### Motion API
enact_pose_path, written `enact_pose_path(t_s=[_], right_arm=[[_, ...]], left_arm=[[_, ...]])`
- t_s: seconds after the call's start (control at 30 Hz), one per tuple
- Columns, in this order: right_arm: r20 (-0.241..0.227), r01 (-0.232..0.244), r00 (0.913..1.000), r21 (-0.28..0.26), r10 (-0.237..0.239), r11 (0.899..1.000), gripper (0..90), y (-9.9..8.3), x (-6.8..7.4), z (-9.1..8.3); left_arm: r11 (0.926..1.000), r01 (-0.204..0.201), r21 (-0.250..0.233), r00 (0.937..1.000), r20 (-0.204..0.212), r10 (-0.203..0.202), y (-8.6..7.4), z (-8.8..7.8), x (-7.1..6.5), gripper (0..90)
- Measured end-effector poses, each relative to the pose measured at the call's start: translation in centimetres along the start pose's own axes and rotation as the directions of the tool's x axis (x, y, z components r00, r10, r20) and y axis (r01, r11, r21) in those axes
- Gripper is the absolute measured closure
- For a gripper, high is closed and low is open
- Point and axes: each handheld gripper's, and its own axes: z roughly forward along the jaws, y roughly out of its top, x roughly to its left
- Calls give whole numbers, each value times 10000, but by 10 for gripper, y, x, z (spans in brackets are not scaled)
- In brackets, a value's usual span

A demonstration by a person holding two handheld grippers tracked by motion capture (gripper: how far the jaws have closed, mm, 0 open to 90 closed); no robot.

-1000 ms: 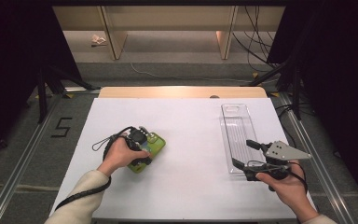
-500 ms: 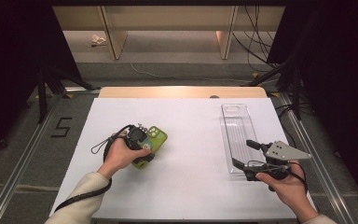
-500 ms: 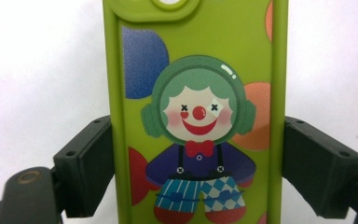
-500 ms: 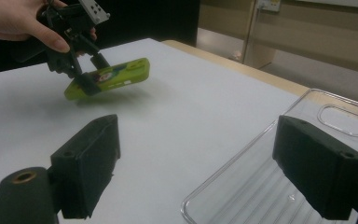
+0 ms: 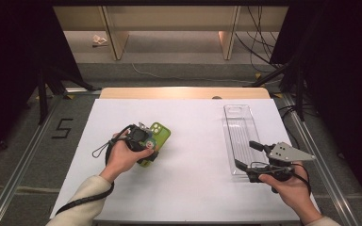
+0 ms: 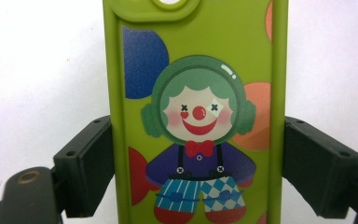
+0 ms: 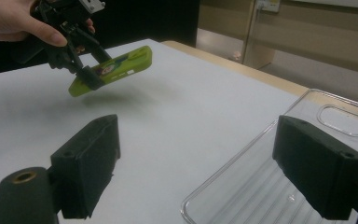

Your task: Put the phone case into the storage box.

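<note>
I stand at a white table top (image 5: 193, 188) whose far wooden edge meets a grey floor, with pale shelving beyond and dark curtains and cables at both sides. My left gripper (image 5: 143, 141) is clamped across the sides of the green clown phone case (image 5: 156, 141), holding it lifted off the white surface at the left. My right gripper (image 5: 247, 157) hangs with jaws apart, gripping nothing, at the near end of the clear phone case (image 5: 239, 127) lying flat at the right.

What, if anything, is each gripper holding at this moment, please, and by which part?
The left gripper clamps the lime-green clown-print phone case by its two long side edges, lifted off the table. The right gripper holds nothing.
</note>
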Motion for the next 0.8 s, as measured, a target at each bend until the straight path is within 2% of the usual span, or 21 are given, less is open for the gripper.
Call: enact_pose_path(t_s=[0.57, 0.8], right_arm=[[-17, -29, 10000, -9, 29, 10000, 160, 0, 1, 1], [-17, -77, 10000, -63, 77, 10000, 160, 1, 1, 2]], left_arm=[[9977, -4, -675, 10000, -20, 3, -3, -8, -3, 162], [9935, -99, -1136, 9999, 35, 104, -4, -11, -8, 162]])
